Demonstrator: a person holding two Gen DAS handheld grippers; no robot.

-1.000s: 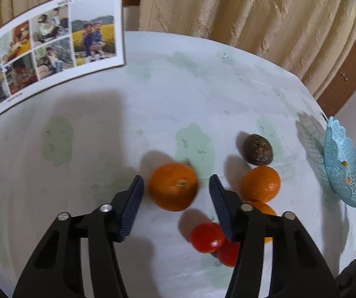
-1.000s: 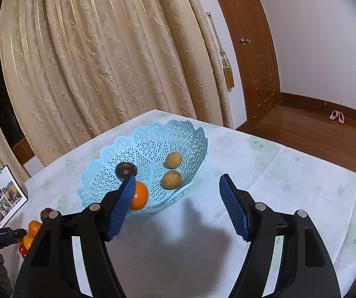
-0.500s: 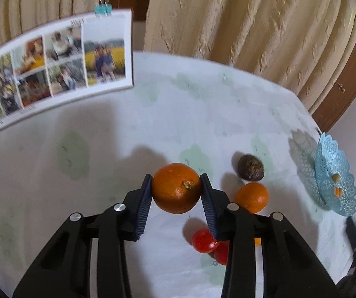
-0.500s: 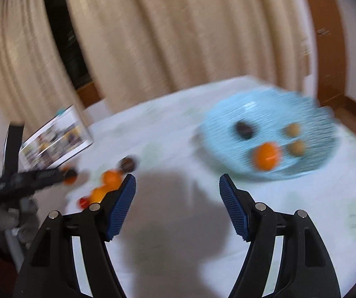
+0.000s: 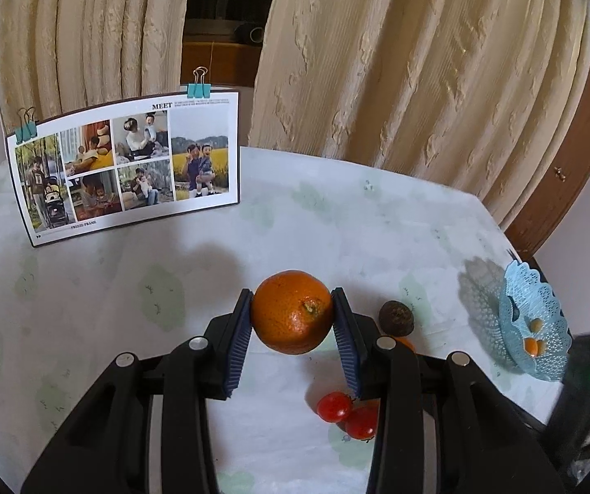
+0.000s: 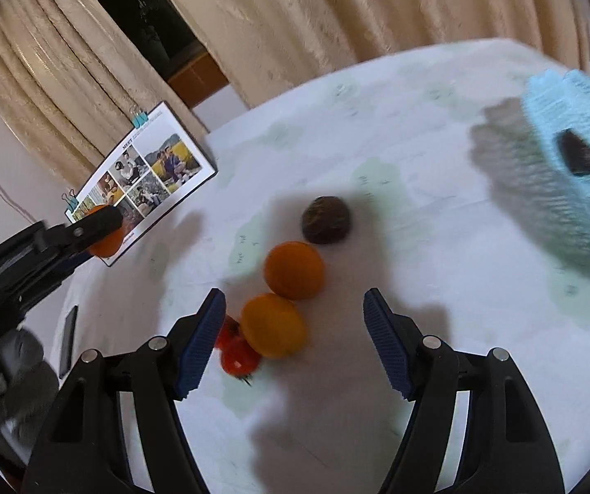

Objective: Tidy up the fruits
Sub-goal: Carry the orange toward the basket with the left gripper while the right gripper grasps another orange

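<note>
Left hand-held gripper [image 5: 292, 321] pinches a large orange [image 5: 292, 318] at frame centre, clear above the table [image 5: 336, 222]. Right hand-held gripper [image 6: 295, 329], spread and empty, hangs over the remaining fruits [image 6: 293, 270]. Next, the orange probably needs carrying to the blue basket [image 5: 535, 325] at right.

Black tongs [image 5: 292, 335], ribbed blue pads [image 6: 200, 343], silver screws.

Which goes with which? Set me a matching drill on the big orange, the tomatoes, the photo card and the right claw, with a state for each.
Things:
1. big orange
2. tomatoes
3. photo card
4. right claw

States:
A. open, holding nothing
B. standing, clipped at the top
C. clamped in the left claw
D. lying on the tablecloth

Pairs: 1-C, 2-D, 3-B, 4-A
</note>
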